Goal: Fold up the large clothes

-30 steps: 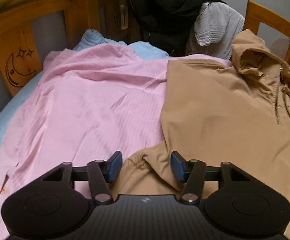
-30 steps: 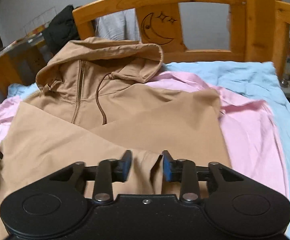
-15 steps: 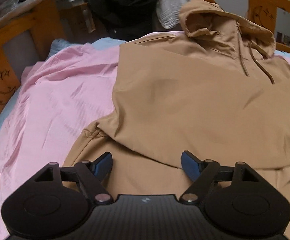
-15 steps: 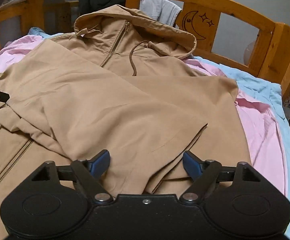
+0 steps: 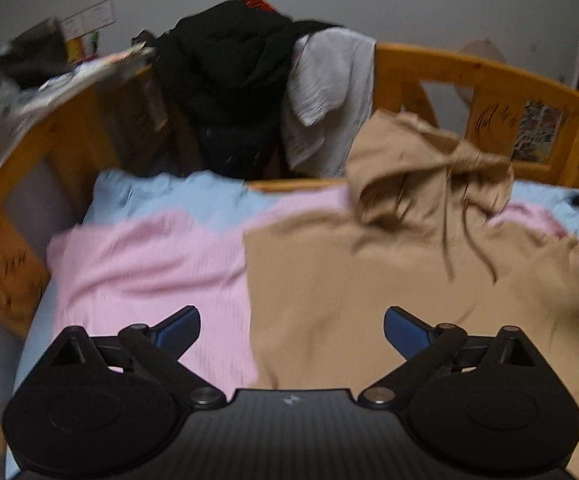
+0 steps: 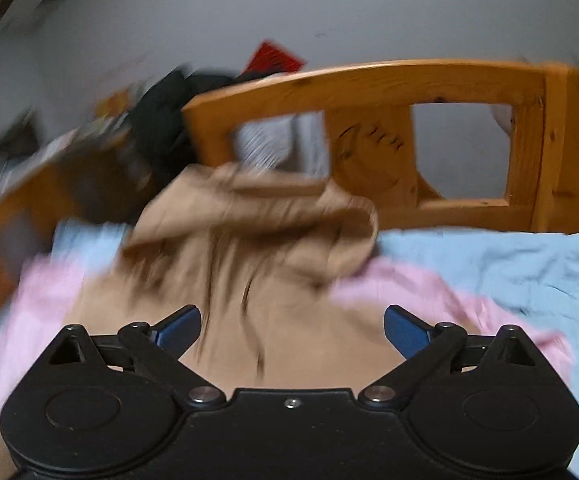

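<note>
Tan hoodie [image 5: 389, 280] lies released below both grippers [image 5: 292, 328] [image 6: 292, 328], jaws just spread wide, empty.

At the far end of the bed I see a wooden headboard [image 6: 369, 80] with open panels and a carved figure too blurred to read. A black garment [image 5: 225, 92] and a white cloth [image 5: 325, 80] hang over the frame at the bed's far left corner. A light blue sheet [image 6: 489, 264] covers the mattress, and cluttered papers [image 5: 69, 80] sit beyond the left rail.
</note>
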A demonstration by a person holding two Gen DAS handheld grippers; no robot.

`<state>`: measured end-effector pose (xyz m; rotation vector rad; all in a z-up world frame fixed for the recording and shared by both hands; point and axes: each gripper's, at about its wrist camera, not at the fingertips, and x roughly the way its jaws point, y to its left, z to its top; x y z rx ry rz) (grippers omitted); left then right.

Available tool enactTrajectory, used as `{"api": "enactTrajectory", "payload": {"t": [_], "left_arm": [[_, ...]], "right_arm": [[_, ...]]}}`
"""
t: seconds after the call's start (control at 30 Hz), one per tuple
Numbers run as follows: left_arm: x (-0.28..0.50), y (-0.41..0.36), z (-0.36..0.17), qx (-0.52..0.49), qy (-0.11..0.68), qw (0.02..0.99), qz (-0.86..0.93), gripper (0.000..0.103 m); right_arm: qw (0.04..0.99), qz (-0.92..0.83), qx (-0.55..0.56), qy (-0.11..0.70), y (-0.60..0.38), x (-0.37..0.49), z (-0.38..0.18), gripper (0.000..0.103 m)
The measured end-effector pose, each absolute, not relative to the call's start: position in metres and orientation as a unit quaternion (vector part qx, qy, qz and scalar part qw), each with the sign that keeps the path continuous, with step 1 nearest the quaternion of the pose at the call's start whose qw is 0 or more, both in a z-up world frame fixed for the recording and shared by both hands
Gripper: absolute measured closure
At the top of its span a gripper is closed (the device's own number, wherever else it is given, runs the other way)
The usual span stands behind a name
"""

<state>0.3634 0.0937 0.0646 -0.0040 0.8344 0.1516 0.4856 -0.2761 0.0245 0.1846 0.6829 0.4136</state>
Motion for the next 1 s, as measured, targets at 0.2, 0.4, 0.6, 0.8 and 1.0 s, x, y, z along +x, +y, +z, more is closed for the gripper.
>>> {"api": "enactTrajectory", "payload": {"t": [0.2, 0.4, 0.6, 0.8, 1.0], "left_arm": [[0.426, 0.096, 0.055, -0.034, 0.347, 0.936, 0.045, 0.001], [0.487, 0.113, 0.029, -0.118, 0.325, 0.938, 0.015, 0.003], [0.534, 0.122, 0.013, -0.201, 0.314, 0.928, 0.002, 0.003], [0.575, 0.114, -0.003, -0.159, 0.332, 0.929, 0.035, 0.005], [0.599, 0.115, -0.024, -0.187, 0.359, 0.913, 0.047, 0.008]], "right_arm": [[0.892, 0.087, 0.273, 0.348, -0.283, 0.608, 0.001, 0.021], [0.822, 0.066, 0.392, 0.407, -0.266, 0.643, -0.036, 0.035], [0.809, 0.056, 0.393, 0.434, -0.231, 0.657, -0.050, 0.068], [0.823, 0.098, 0.348, 0.439, -0.216, 0.628, -0.044, 0.103], [0.826, 0.121, 0.336, 0.437, -0.204, 0.621, -0.021, 0.041]]}}
